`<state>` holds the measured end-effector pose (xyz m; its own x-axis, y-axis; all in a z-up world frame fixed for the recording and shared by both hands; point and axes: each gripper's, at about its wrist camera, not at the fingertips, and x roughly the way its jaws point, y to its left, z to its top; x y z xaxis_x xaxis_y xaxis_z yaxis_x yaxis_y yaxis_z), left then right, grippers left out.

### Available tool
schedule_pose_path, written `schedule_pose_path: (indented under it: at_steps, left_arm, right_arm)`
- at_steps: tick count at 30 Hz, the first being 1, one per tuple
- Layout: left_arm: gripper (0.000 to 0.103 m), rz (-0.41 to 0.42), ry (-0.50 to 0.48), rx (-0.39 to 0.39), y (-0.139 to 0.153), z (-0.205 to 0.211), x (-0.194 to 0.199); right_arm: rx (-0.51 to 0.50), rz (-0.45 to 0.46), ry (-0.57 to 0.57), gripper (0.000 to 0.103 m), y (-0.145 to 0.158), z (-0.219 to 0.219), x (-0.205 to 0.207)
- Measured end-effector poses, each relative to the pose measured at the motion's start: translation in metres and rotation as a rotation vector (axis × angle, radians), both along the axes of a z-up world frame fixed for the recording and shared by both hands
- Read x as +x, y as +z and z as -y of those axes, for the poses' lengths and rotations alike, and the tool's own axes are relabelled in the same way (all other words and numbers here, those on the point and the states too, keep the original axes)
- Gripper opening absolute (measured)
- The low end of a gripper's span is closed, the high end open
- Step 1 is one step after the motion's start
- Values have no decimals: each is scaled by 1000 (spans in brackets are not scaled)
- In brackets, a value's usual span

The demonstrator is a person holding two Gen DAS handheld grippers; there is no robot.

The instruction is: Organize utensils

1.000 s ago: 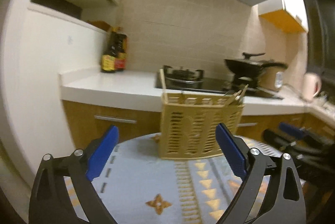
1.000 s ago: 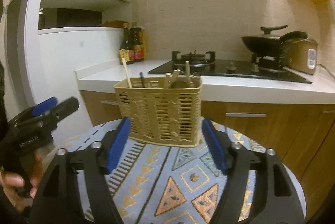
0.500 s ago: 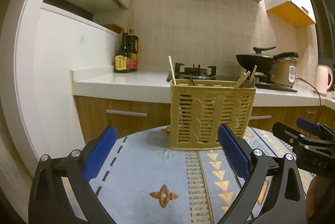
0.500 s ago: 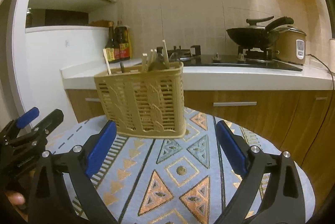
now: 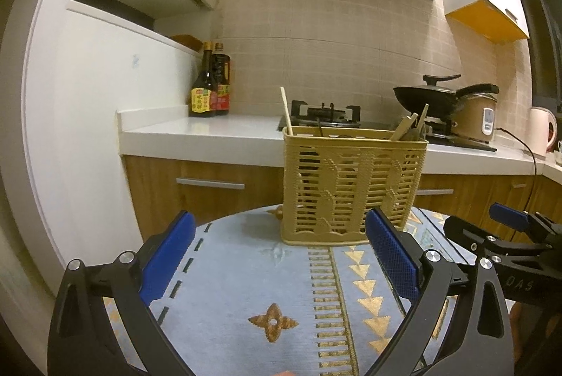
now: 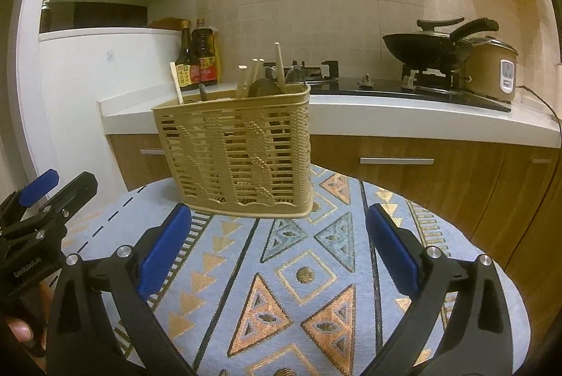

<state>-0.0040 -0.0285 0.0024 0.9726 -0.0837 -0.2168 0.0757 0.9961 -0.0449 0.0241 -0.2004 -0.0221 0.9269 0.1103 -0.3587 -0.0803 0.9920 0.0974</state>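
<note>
A tan slotted plastic utensil basket (image 5: 353, 186) stands upright at the far side of a round table with a blue patterned cloth (image 5: 267, 298); it also shows in the right wrist view (image 6: 239, 151). Wooden chopsticks (image 6: 279, 67) and dark utensils (image 6: 261, 88) stick out of its top. My left gripper (image 5: 277, 256) is open and empty, short of the basket. My right gripper (image 6: 277, 249) is open and empty, also in front of the basket. Each gripper shows at the edge of the other's view.
Behind the table runs a white counter (image 5: 210, 137) with wooden drawers, sauce bottles (image 5: 210, 88), a gas hob (image 5: 326, 116), a black wok (image 6: 428, 46), a rice cooker (image 6: 491, 70) and a kettle (image 5: 542, 133). A white wall unit (image 5: 84, 116) stands left.
Both grippers have shifted and levelled, so the basket sits a little farther right in each view. Both stay open and empty. The basket has not moved.
</note>
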Motion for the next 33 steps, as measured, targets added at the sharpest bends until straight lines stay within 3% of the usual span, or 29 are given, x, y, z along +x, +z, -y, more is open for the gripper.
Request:
schedule_pose_path:
  at_steps: [33]
  left_arm:
    - [95, -11, 12, -3, 0, -1, 2]
  right_arm:
    - [-3, 2, 5, 95, -1, 0, 0]
